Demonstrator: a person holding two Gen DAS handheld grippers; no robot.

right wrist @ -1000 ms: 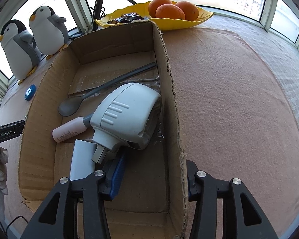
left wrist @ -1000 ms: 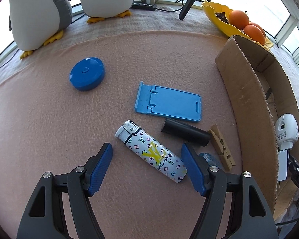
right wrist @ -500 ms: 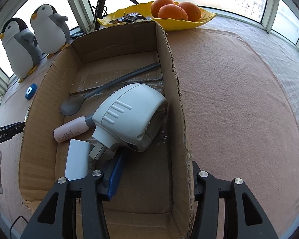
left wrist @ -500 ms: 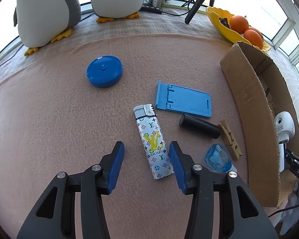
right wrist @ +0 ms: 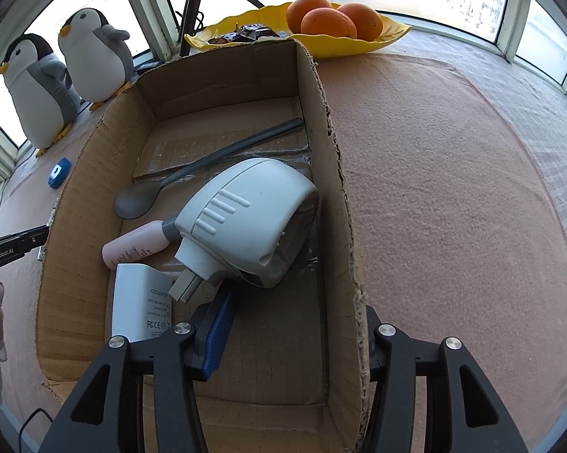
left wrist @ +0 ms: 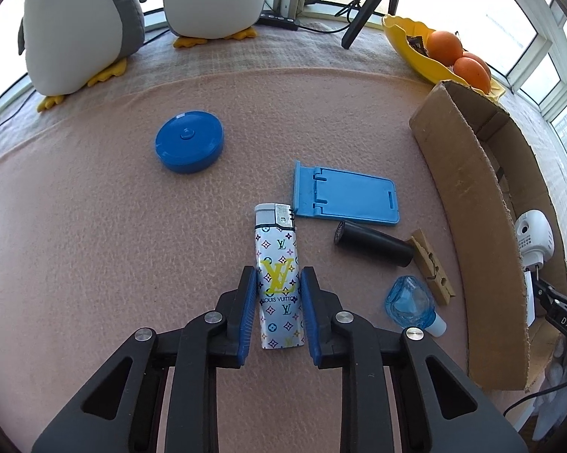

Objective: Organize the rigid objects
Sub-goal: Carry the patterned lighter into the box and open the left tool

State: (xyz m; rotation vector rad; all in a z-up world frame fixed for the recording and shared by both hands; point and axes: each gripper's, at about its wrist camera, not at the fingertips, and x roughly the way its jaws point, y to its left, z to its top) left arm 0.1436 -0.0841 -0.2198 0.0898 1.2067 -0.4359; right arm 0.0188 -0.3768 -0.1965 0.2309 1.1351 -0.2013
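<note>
You're roughly partway through, going by what's already in the cardboard box [right wrist: 313, 87] versus what's left out on the pink blanket [left wrist: 75, 245].

Already boxed: a grey spoon [right wrist: 192, 173], a small pink bottle [right wrist: 136, 245], a white power adapter [right wrist: 141, 305] and the chunky white camera-looking gadget [right wrist: 245, 222]. The box sits toward the blanket's right edge, just in front of the yellow fruit dish [right wrist: 359, 43].

Still loose in the middle of the blanket: the patterned lighter [left wrist: 277, 275], the blue phone stand [left wrist: 347, 196] just beyond it, a black cylinder [left wrist: 374, 243], a wooden clothespin [left wrist: 432, 271] touching its end, and a little clear blue bottle [left wrist: 411, 302] nearest the box wall. The round blue disc [left wrist: 189, 145] sits apart, closer to the far edge by the two plush penguins [left wrist: 83, 26].

Your left gripper [left wrist: 275, 302] straddles the lower half of the lighter and the jaws are closing. The blue pads are right beside its sides, but I can't tell if they're actually pressing yet. Your right gripper [right wrist: 294, 336] is set fairly narrow and straddles the box's right wall, one finger inside and one outside; whether it's pinching the cardboard I can't tell.

So the lighter looks like the current pick, with five more pieces to go after it.
</note>
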